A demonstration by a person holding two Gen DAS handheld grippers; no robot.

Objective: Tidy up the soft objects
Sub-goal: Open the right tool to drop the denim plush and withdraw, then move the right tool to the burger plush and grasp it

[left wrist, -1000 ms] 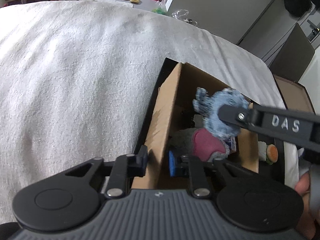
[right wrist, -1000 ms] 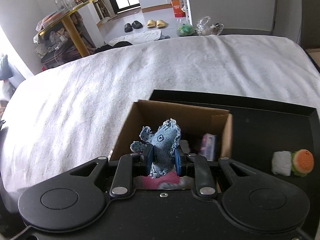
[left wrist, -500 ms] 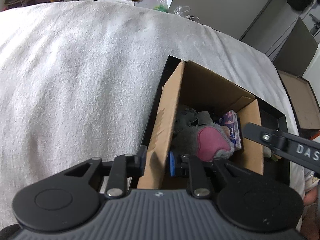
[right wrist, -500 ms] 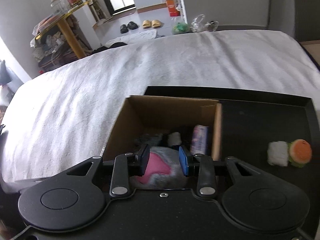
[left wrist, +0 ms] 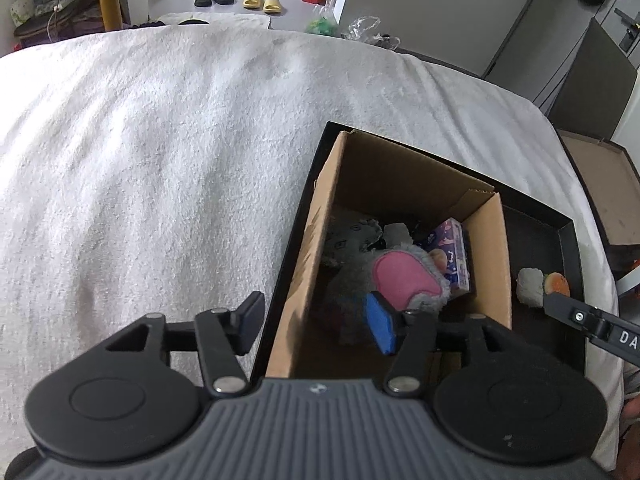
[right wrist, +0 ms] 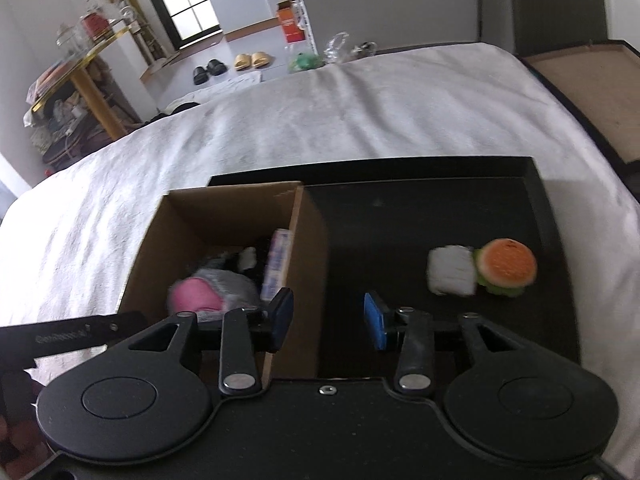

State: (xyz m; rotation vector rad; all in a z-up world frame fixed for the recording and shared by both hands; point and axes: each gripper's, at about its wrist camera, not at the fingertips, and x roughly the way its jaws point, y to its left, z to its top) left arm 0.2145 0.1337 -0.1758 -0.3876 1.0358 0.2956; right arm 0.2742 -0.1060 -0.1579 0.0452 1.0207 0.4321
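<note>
grey-pink plush (left wrist: 400, 276) lies inside cardboard box (left wrist: 316, 240); burger plush (right wrist: 506, 266), white plush (right wrist: 452, 270) touching on black tray (right wrist: 400, 216).

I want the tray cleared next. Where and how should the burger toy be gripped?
Grip the burger toy across its round orange bun, coming from above with the open right gripper. It lies free on the black tray, but the white plush touches one side, so keep the fingers off that side.

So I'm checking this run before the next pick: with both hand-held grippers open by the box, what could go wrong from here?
1. The left hand-held gripper, whose jaws have just been opening, straddles the cardboard box wall; lifting carelessly could drag the box.
2. The burger toy and white plush touch, so the right hand-held gripper, empty with jaws just opening, may pinch both.
3. Its left finger hangs over the box rim and may snag it.
</note>
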